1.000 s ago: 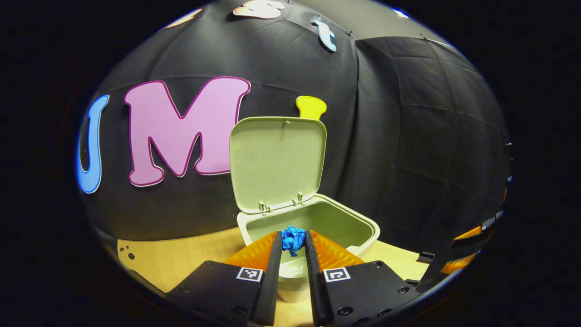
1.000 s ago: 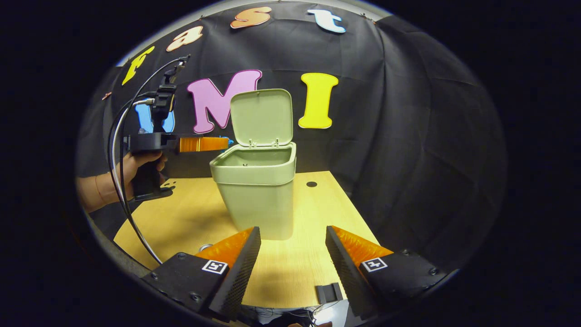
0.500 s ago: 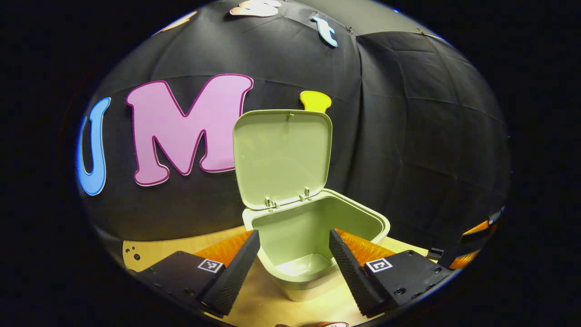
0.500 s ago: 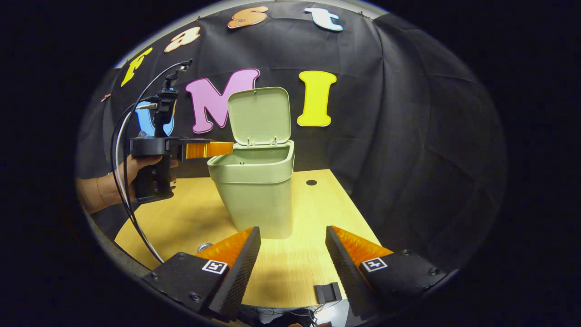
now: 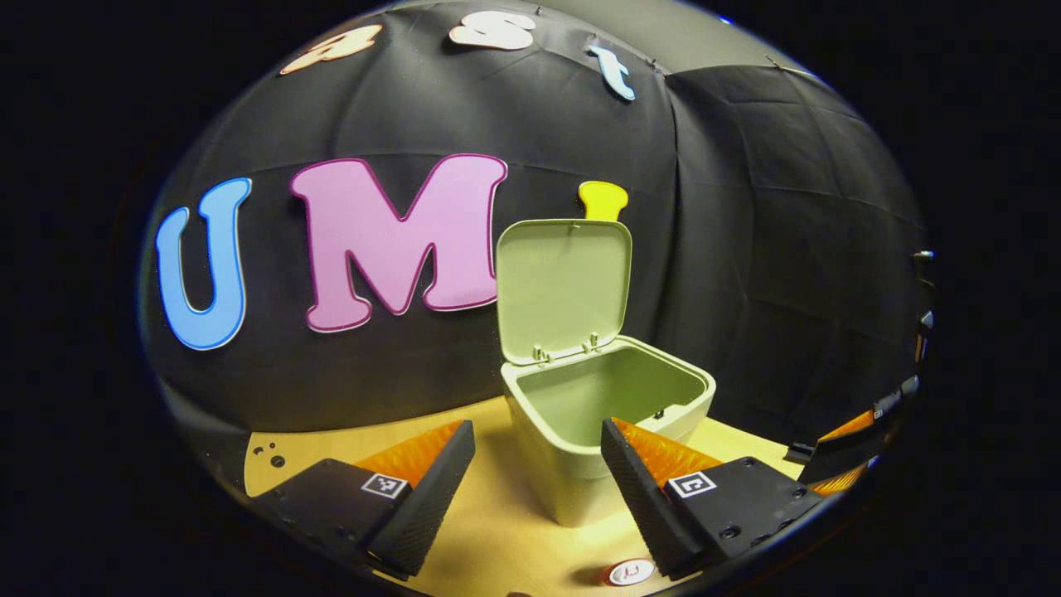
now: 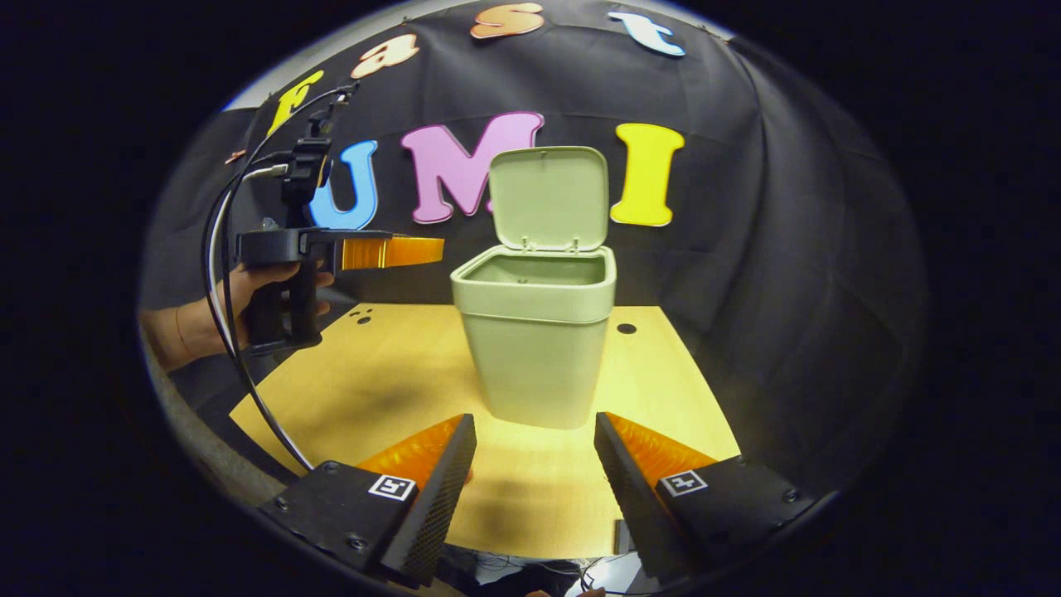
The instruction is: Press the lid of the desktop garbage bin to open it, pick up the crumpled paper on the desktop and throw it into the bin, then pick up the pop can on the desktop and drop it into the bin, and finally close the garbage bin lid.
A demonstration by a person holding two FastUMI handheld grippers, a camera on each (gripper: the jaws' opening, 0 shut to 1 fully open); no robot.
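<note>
The left gripper (image 5: 537, 435) was held up in the air with its jaws spread wide and nothing between them. In the left gripper view its two fingers framed the near wall of the garbage bin (image 5: 580, 473), without touching it as far as I could see. From the right gripper view the same left gripper (image 6: 414, 251) hung level beside the bin's upper left rim, apart from it, gripped by a hand (image 6: 249, 290) with dark cables looping down from the tool.

The bin (image 6: 535, 348) stood on the wooden desktop (image 6: 390, 381), near the middle. Its lid (image 6: 549, 197) was swung fully up on the rear hinges, standing almost upright against the black cloth wall. I could see a good way into the pale green interior, but not to the bottom, so I could not tell where the crumpled paper lay.

The right gripper (image 6: 535, 460) was low at the front edge of the desktop, jaws released just as wide, empty, with the bin straight ahead and well apart from its fingertips. In the left gripper view it showed at the far right (image 5: 845, 448).

The pop can (image 5: 630, 571) showed at the very bottom of the left gripper view, just its top, on the desktop close below the left gripper's right-hand finger.
</note>
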